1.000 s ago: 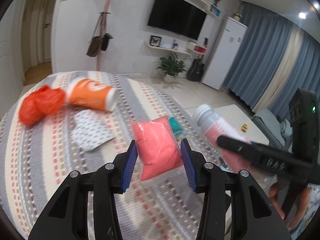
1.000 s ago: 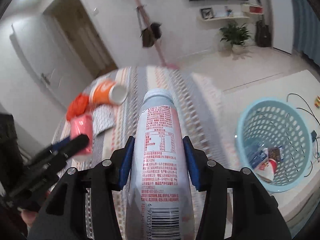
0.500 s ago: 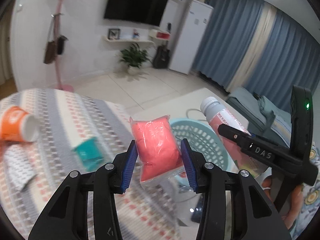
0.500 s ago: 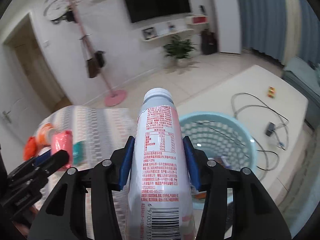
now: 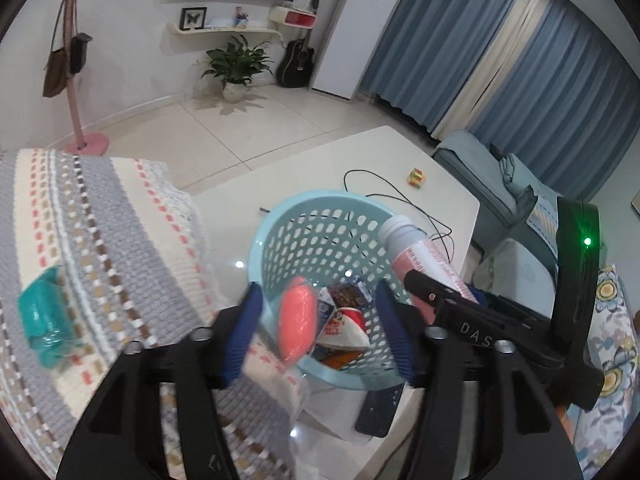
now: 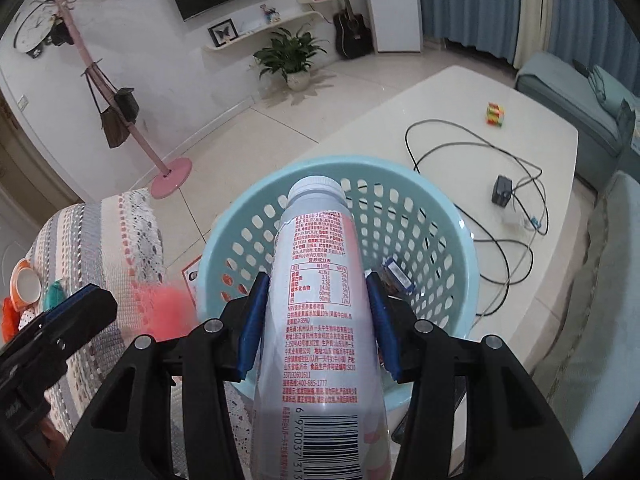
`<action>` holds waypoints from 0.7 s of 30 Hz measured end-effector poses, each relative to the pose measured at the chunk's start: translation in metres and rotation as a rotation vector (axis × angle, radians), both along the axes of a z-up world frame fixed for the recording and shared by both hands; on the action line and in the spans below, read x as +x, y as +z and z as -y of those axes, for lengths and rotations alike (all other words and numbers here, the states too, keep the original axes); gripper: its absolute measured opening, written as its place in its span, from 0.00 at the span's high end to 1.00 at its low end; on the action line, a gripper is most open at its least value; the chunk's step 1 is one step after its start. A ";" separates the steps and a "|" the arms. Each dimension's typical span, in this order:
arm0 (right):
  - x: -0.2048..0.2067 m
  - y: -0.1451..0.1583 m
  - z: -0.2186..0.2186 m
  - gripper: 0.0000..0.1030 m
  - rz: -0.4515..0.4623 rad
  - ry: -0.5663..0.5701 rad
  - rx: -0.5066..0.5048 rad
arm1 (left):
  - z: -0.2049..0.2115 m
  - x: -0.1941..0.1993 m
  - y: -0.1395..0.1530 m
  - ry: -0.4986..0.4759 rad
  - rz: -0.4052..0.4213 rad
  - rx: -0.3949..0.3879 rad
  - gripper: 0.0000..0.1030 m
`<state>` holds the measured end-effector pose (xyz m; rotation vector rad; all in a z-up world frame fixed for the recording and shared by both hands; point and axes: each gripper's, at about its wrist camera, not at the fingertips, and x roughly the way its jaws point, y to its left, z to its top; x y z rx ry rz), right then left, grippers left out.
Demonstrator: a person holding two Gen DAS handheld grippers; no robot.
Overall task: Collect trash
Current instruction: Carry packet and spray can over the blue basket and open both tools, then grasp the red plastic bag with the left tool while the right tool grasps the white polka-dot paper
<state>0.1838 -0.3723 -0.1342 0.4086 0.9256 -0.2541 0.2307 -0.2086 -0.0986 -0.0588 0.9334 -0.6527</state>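
Left gripper (image 5: 316, 330) fingers spread wide; right gripper (image 6: 316, 322) fingers clamped, both angled downward.

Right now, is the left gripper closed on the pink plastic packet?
No, the left gripper is open: its blue fingers stand wide apart, and the pink plastic packet hangs free between them over the light blue perforated basket.

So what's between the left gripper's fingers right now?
In the left wrist view, the pink packet hangs loose between the open left gripper fingers, above the blue basket.
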 end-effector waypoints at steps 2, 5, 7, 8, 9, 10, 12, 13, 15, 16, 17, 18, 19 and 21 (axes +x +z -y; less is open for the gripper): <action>-0.002 0.004 0.002 0.56 0.018 -0.011 -0.013 | 0.001 0.000 -0.002 -0.002 -0.001 -0.005 0.39; -0.005 0.015 0.004 0.56 0.039 -0.019 -0.048 | -0.003 -0.002 -0.002 0.001 -0.006 -0.018 0.39; -0.008 0.020 0.005 0.56 0.052 -0.024 -0.054 | -0.008 -0.004 -0.001 0.010 -0.002 -0.025 0.38; -0.009 0.022 0.006 0.56 0.056 -0.026 -0.054 | -0.008 -0.004 -0.001 0.011 -0.001 -0.027 0.38; -0.010 0.024 0.005 0.56 0.061 -0.025 -0.057 | -0.012 -0.006 0.000 0.015 0.003 -0.029 0.38; -0.011 0.026 0.004 0.56 0.063 -0.026 -0.060 | -0.014 -0.007 0.001 0.016 0.006 -0.029 0.38; -0.012 0.028 0.002 0.56 0.065 -0.022 -0.059 | -0.016 -0.009 0.003 0.023 0.011 -0.032 0.38; -0.012 0.029 0.000 0.56 0.065 -0.018 -0.055 | -0.019 -0.011 0.005 0.026 0.013 -0.035 0.38; -0.014 0.032 -0.006 0.56 0.072 -0.007 -0.053 | -0.028 -0.017 0.008 0.036 0.019 -0.045 0.38; -0.014 0.033 -0.009 0.56 0.076 -0.002 -0.055 | -0.033 -0.020 0.010 0.042 0.023 -0.050 0.38; -0.014 0.035 -0.012 0.56 0.080 0.004 -0.057 | -0.039 -0.023 0.012 0.051 0.029 -0.057 0.38; -0.014 0.039 -0.019 0.56 0.090 0.017 -0.058 | -0.045 -0.026 0.016 0.058 0.034 -0.062 0.39; -0.014 0.041 -0.023 0.56 0.095 0.024 -0.059 | -0.053 -0.028 0.018 0.066 0.041 -0.067 0.39; -0.013 0.047 -0.034 0.56 0.109 0.046 -0.060 | -0.070 -0.035 0.025 0.093 0.063 -0.073 0.39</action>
